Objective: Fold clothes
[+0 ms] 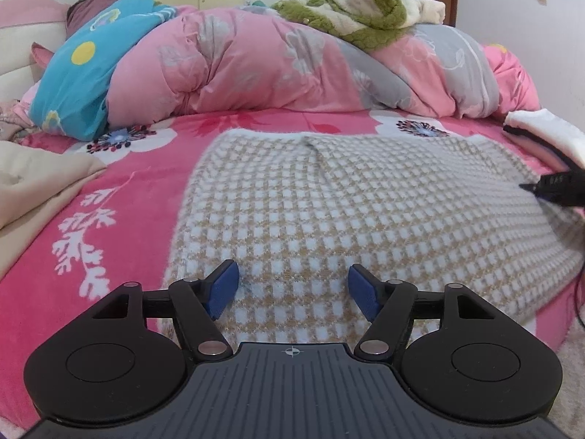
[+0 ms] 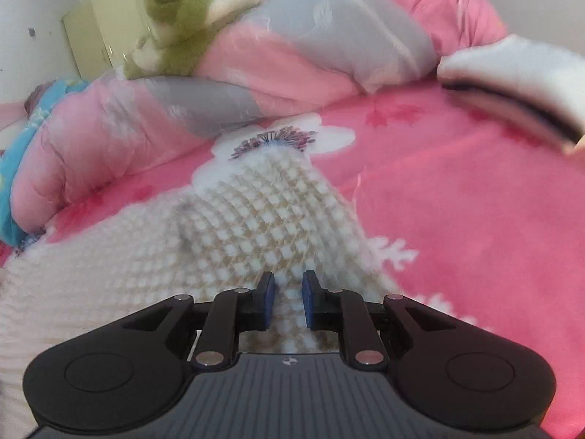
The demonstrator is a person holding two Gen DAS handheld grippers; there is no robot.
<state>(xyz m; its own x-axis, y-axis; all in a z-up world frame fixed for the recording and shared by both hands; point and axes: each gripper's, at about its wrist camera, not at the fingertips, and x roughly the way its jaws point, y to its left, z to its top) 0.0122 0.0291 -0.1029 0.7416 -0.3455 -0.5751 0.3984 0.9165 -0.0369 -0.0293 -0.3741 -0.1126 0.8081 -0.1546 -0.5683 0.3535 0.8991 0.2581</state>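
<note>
A white and tan checked knit garment (image 1: 347, 212) lies spread flat on the pink flowered bedsheet (image 1: 65, 274). My left gripper (image 1: 292, 289) is open, just above the garment's near edge, with nothing between its blue pads. My right gripper (image 2: 289, 292) is nearly closed, pinching a fold of the same garment (image 2: 256, 226) near its right edge; the cloth rises in a ridge ahead of it. The right gripper's tip also shows in the left wrist view (image 1: 555, 186) at the garment's right side.
A bunched pink and grey duvet (image 1: 274, 62) with a green and cream fleece (image 1: 365, 7) on top runs along the back. A blue pillow (image 1: 76, 73) and beige cloth (image 1: 33, 183) lie at the left. Folded white clothes (image 2: 523, 77) sit at the right.
</note>
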